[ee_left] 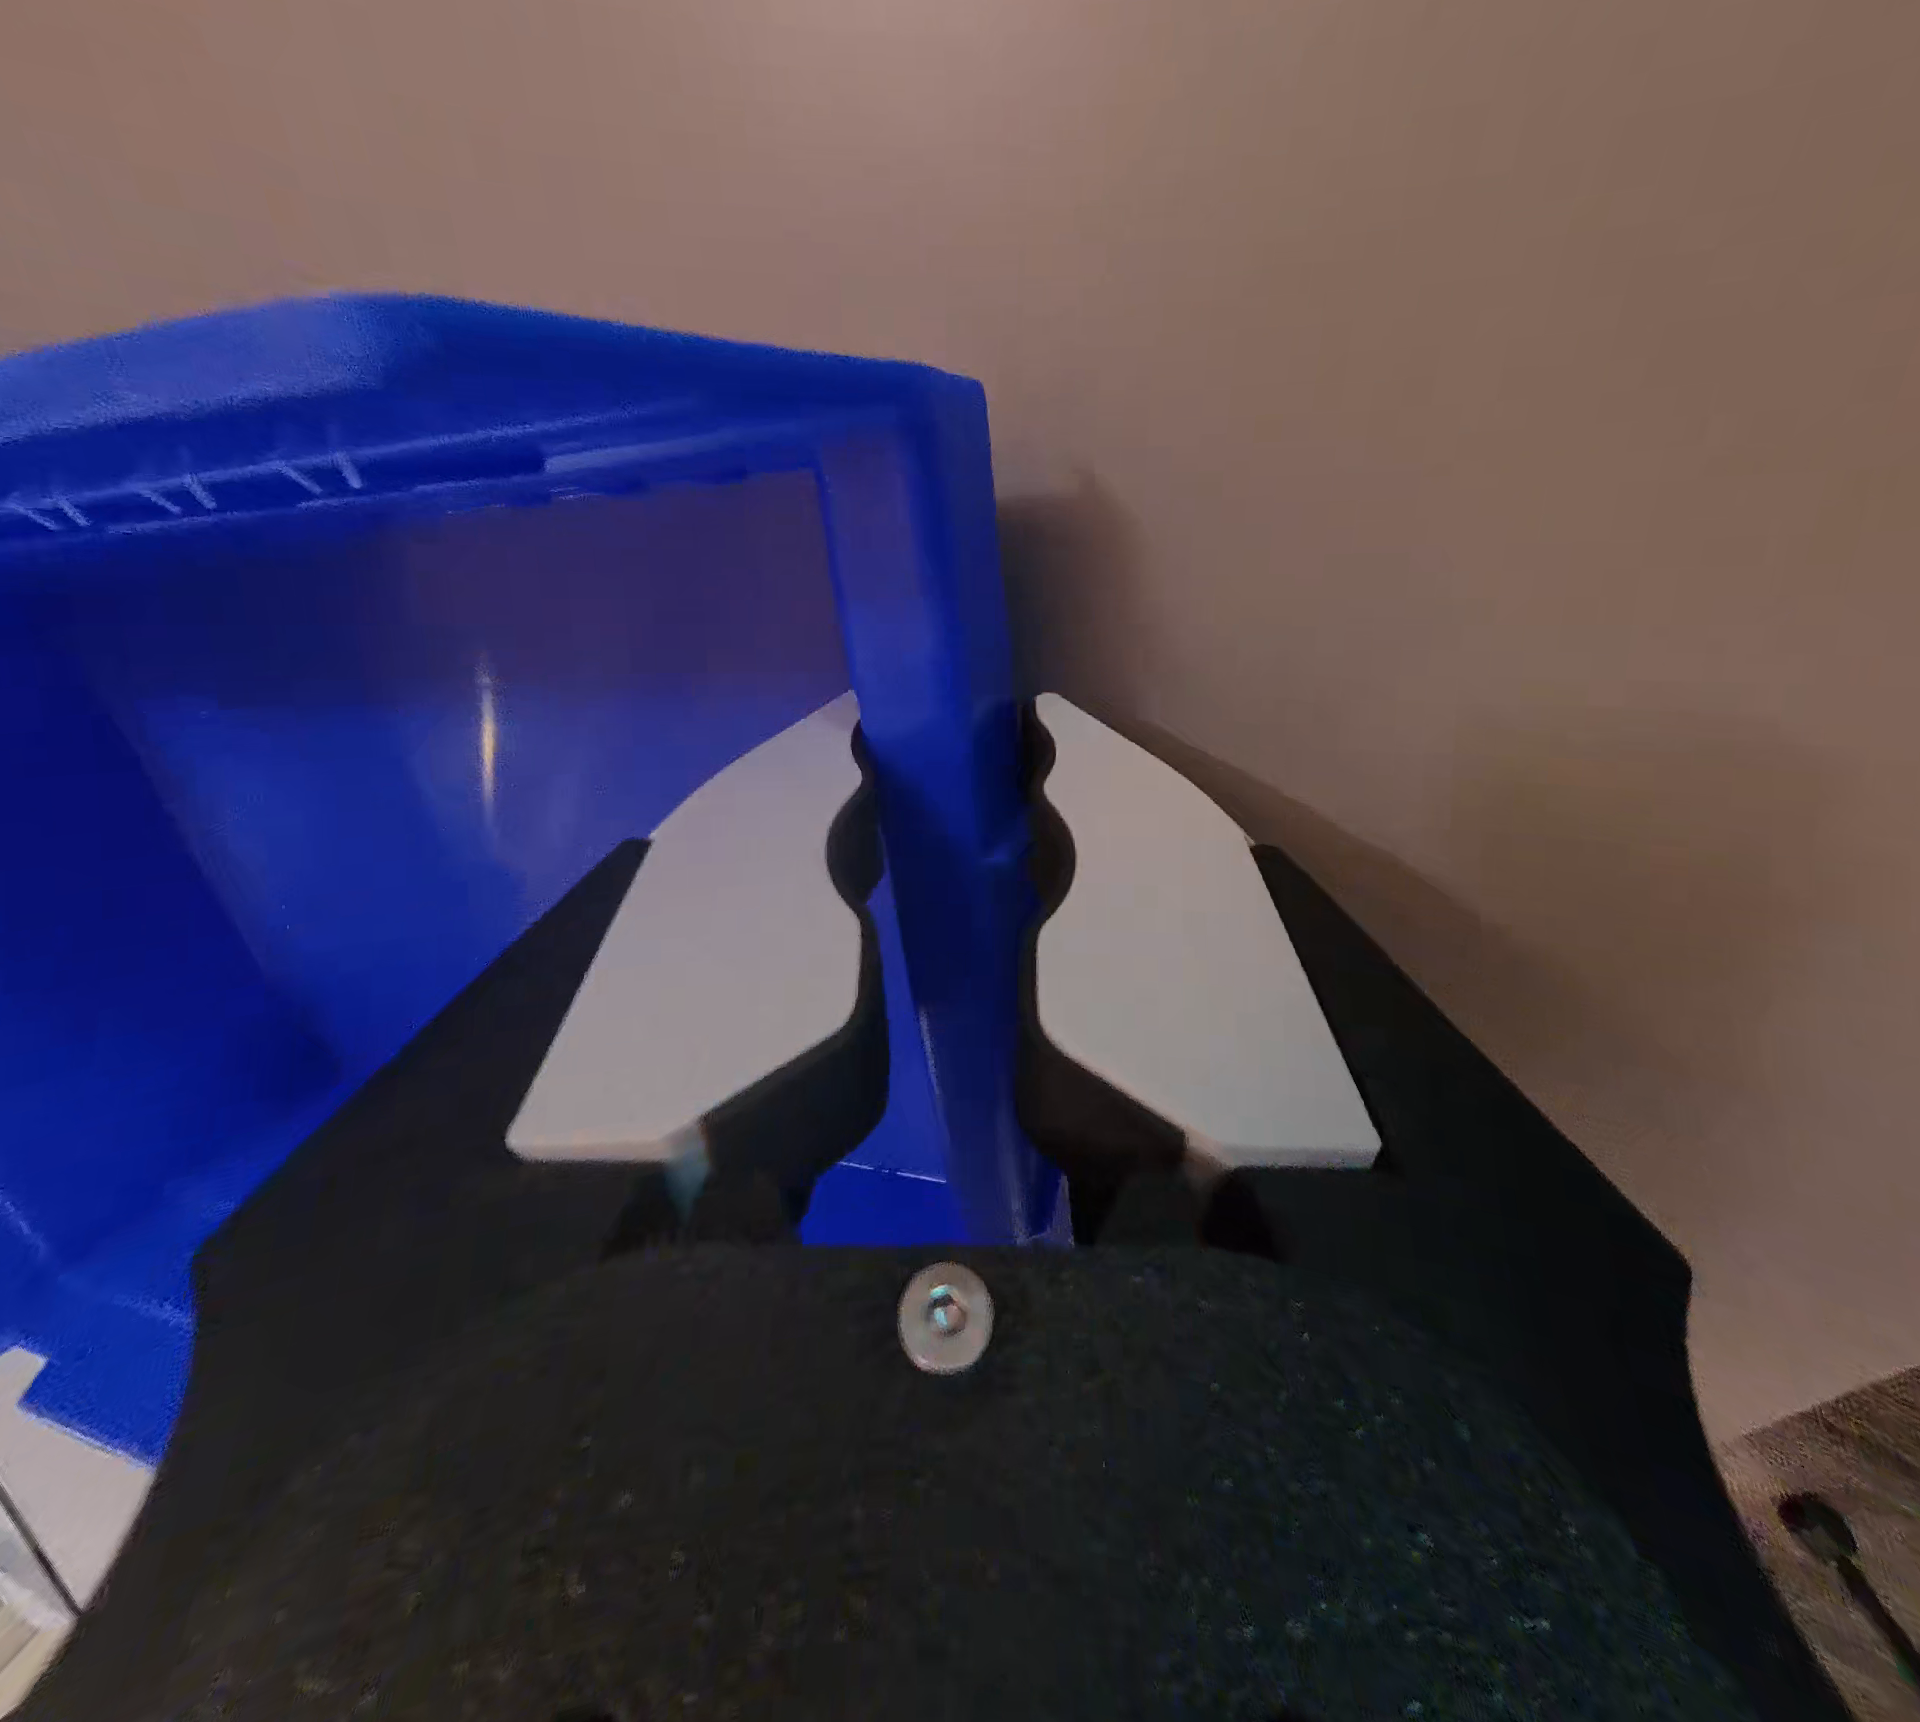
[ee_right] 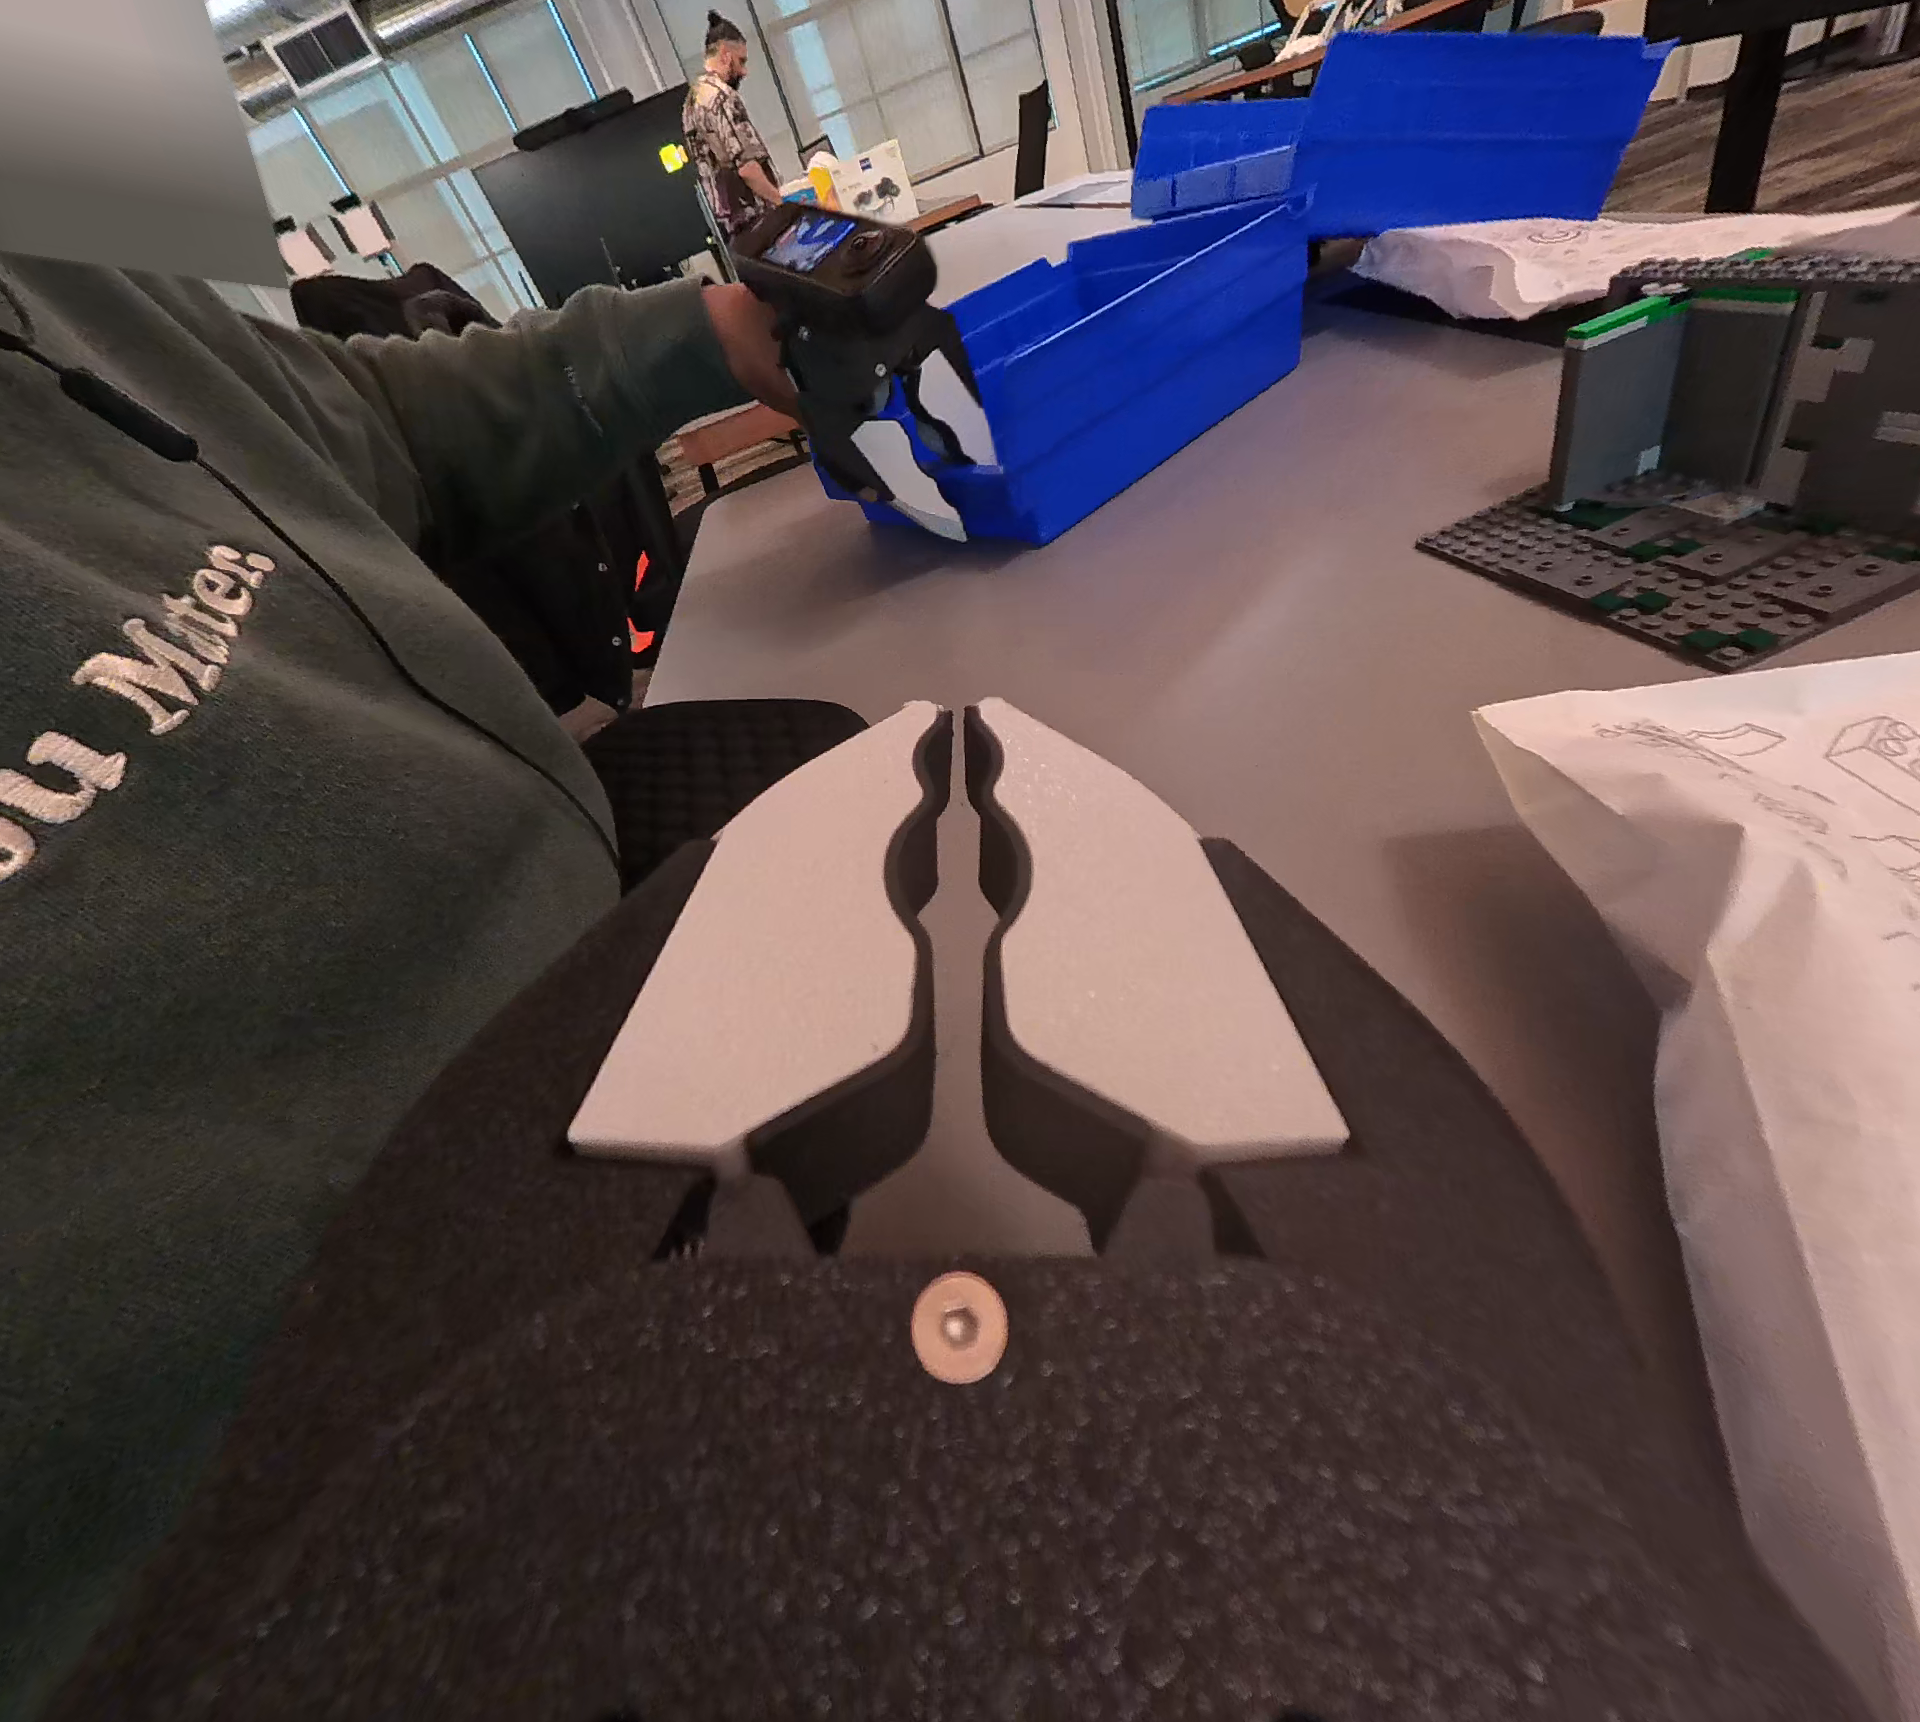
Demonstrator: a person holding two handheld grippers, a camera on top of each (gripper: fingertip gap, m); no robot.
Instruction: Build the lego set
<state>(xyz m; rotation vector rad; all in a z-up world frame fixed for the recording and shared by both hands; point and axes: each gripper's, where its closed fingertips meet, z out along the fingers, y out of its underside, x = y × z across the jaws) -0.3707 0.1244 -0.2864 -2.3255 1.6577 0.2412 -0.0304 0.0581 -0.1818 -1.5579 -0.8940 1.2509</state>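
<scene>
My left gripper [ee_left: 943, 716] is shut on the side wall of a blue plastic bin [ee_left: 416, 737], one finger inside and one outside; the bin looks empty inside. In the right wrist view that gripper [ee_right: 951, 483] holds the near end of the long blue bin [ee_right: 1143, 363], which is tilted up off the grey table [ee_right: 1195, 664]. My right gripper [ee_right: 958, 714] is shut and empty, low over the table's near edge. A partly built grey lego building on a dark baseplate [ee_right: 1704, 571] stands at the right.
A white paper bag [ee_right: 1787, 997] lies at the near right, another white bag [ee_right: 1558, 259] behind the build. Two more blue bins [ee_right: 1455, 134] sit at the back. A person's green sleeve [ee_right: 499, 405] reaches across at left. Another person stands far back. One gripper's finger ends stand about 35 centimeters off the other's.
</scene>
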